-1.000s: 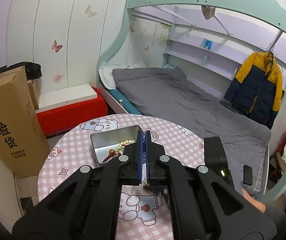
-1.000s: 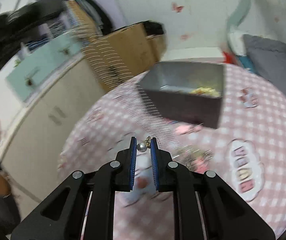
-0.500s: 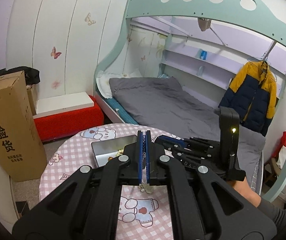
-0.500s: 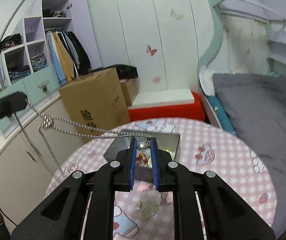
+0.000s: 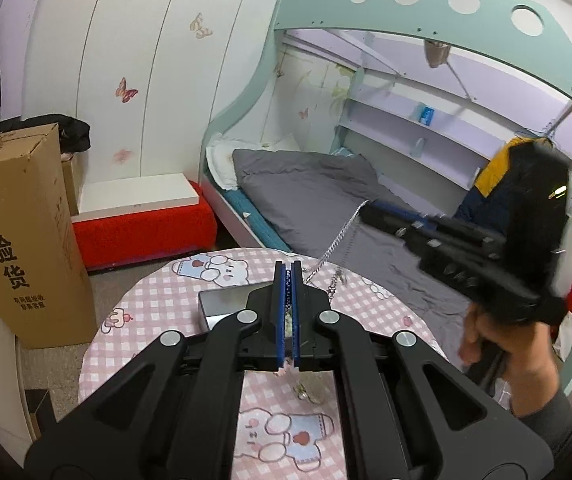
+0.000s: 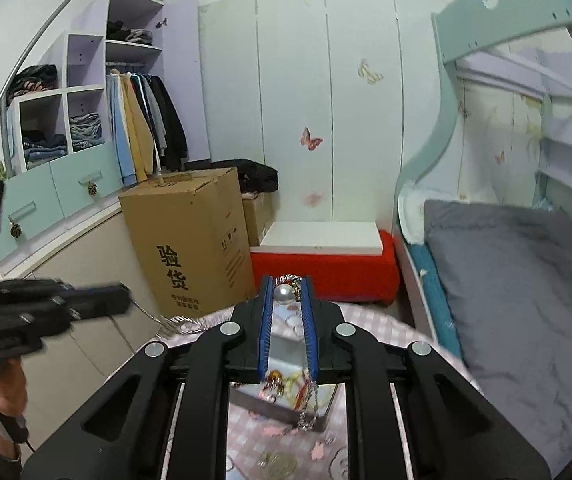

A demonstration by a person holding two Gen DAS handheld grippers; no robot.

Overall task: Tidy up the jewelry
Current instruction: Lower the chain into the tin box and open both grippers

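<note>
While both tools are raised above the round table, the scene reads as follows.

Left hand-held gripper: black, with blue-padded fingers pressed nearly together; a thin silver chain runs from them, so it is clenched on the chain.

Right hand-held gripper: black, blue pads clamped on a round white pearl bead near the fingertips; a bit of twisted silver links shows just above the bead.

Silver chain necklace: stretched taut in the air from the left tool's tip up to the tip of the right one, seen from the left wrist view; a short loose length hangs beside it. In the right wrist view more chain dangles below the pads over the tin.

Rectangular silver metal tin: open, on the table, holding a tangle of red, gold and green bead jewelry; in the left wrist view only its left corner shows behind the fingers.

Round table with pink checked cartoon-bear cloth: carries the tin; a small silvery trinket lies on the cloth nearer the camera.

Surroundings: tall brown cardboard box on the floor to the left, grey-covered bed behind the table.
</note>
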